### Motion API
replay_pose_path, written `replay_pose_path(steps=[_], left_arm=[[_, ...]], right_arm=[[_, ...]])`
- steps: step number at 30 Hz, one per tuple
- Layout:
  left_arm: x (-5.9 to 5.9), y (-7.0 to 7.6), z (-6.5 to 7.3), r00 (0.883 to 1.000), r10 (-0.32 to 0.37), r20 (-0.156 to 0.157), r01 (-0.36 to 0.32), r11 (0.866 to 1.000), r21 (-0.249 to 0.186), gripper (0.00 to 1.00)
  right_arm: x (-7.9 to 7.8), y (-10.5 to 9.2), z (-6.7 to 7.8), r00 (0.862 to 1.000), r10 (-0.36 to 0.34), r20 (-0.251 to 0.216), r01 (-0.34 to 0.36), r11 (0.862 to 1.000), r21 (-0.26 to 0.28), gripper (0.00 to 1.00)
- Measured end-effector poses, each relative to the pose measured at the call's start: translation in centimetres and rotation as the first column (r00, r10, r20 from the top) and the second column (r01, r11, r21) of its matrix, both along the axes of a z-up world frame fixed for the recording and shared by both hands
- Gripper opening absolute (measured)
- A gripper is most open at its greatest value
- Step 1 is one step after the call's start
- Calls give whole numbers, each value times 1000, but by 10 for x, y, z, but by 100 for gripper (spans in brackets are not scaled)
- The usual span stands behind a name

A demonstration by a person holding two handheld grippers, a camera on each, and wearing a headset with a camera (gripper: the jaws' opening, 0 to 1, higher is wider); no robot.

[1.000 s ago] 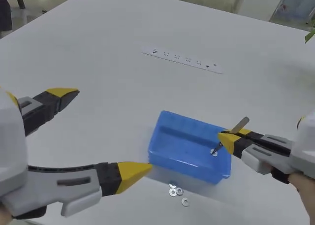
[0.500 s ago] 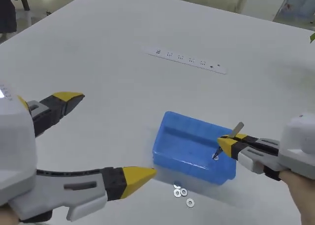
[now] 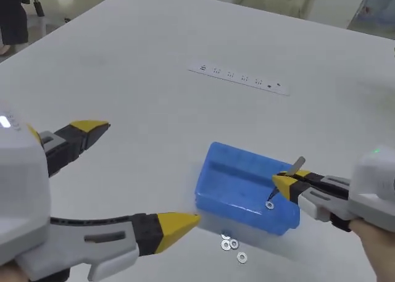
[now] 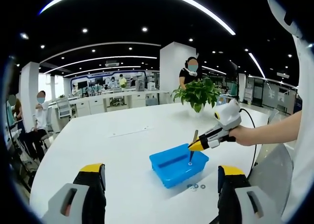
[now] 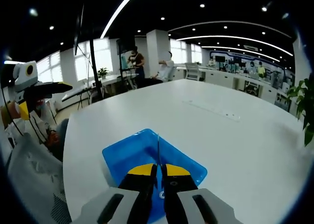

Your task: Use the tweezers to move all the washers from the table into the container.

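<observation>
The right gripper (image 3: 281,183) is clamping slim metal tweezers (image 3: 297,165) over the blue plastic container (image 3: 241,211) — seemingly readying a small silver washer (image 3: 270,205) for release. The left gripper (image 3: 153,173) is idling, jaws apart.

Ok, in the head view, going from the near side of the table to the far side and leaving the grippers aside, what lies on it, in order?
loose washers → blue container → white socket strip
</observation>
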State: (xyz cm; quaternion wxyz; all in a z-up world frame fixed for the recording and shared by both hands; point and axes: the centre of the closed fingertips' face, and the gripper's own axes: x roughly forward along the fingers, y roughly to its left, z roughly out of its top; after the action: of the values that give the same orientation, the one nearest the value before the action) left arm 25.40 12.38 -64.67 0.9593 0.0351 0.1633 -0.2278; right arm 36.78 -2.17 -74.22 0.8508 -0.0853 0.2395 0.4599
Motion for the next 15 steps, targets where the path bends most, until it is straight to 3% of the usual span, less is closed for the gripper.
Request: replay_pose_path(steps=[6, 10, 13, 15], left_arm=[[0, -3, -1, 1000, -3, -7, 3, 1000, -8, 97], [0, -5, -3, 1000, -4, -14, 4, 1000, -11, 96], [1, -5, -5, 1000, -2, -17, 2, 1000, -13, 96], [1, -4, -5, 1000, 2, -17, -2, 1000, -18, 96]], right_arm=[[-12, 2, 24, 1000, 0, 24, -2, 998, 71, 3], [-29, 7, 38, 999, 20, 26, -23, 992, 123, 3], [-47, 15, 40, 998, 56, -7, -54, 985, 164, 3], [-60, 20, 37, 996, 90, -17, -86, 983, 161, 3]])
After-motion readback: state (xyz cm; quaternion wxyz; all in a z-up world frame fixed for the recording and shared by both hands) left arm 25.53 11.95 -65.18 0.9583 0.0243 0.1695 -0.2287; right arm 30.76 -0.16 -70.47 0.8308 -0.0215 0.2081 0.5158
